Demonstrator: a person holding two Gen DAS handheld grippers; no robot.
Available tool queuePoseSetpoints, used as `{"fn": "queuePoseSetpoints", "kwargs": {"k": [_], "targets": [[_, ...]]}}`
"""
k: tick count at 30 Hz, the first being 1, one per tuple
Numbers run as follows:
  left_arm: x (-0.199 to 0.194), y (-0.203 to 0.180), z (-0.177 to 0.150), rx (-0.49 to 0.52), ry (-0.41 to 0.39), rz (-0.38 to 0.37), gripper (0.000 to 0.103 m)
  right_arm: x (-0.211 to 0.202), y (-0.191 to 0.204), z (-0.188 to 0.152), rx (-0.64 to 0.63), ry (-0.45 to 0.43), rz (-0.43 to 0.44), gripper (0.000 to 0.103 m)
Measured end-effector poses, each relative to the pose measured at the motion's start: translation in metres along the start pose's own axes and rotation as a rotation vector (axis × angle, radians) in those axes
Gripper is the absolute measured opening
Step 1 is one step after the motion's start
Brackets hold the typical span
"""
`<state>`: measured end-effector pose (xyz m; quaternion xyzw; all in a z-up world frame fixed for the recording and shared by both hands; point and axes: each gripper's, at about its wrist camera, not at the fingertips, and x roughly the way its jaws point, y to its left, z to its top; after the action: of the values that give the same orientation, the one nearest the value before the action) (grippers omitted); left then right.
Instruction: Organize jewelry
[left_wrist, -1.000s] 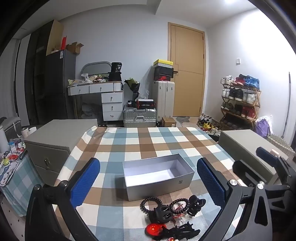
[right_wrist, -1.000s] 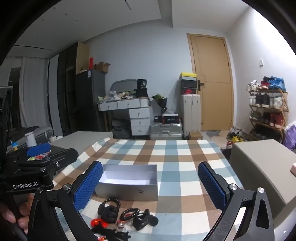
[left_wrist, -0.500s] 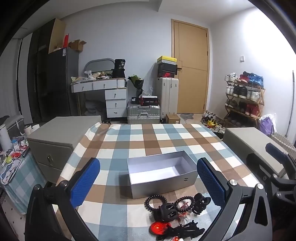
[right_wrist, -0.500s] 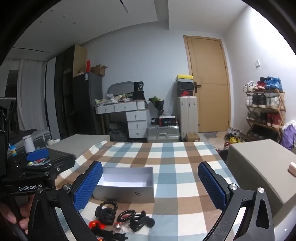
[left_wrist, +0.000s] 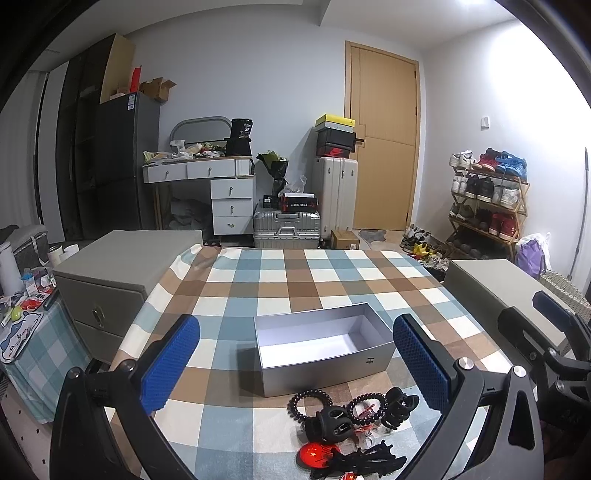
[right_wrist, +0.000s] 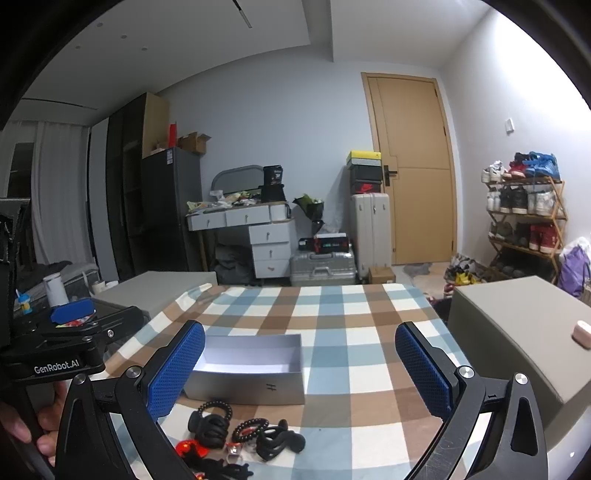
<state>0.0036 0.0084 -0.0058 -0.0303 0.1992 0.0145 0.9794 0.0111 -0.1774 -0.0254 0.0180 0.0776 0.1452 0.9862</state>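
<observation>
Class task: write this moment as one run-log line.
left gripper: open, empty | right gripper: open, empty | silver rectangular box: empty | black hair clips and beaded bands: on checked tablecloth

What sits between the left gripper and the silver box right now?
In the left wrist view, the pile of hair accessories lies on the checked cloth between the open left gripper and the silver box, just short of its near wall.

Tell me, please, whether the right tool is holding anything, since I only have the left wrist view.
Observer: No, the right tool is open, with nothing between its pads.
Operator: Is anything lying on the grey cabinet to its right?
Observer: Yes, a small pink object rests on top of the grey cabinet.
Operator: Is there anything else I cannot see?
Observer: A hand at the lower left grips the handle of the left tool.
</observation>
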Motion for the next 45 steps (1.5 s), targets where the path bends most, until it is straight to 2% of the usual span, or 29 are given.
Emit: {"fn": "queuePoseSetpoints", "kwargs": {"k": [45], "targets": [[0.0007,0.0000,-0.0027,-0.006,0.029,-0.014,0.102,-0.0009,0.0029,-0.0057,-0.008,0.005,0.004,0.103]]}}
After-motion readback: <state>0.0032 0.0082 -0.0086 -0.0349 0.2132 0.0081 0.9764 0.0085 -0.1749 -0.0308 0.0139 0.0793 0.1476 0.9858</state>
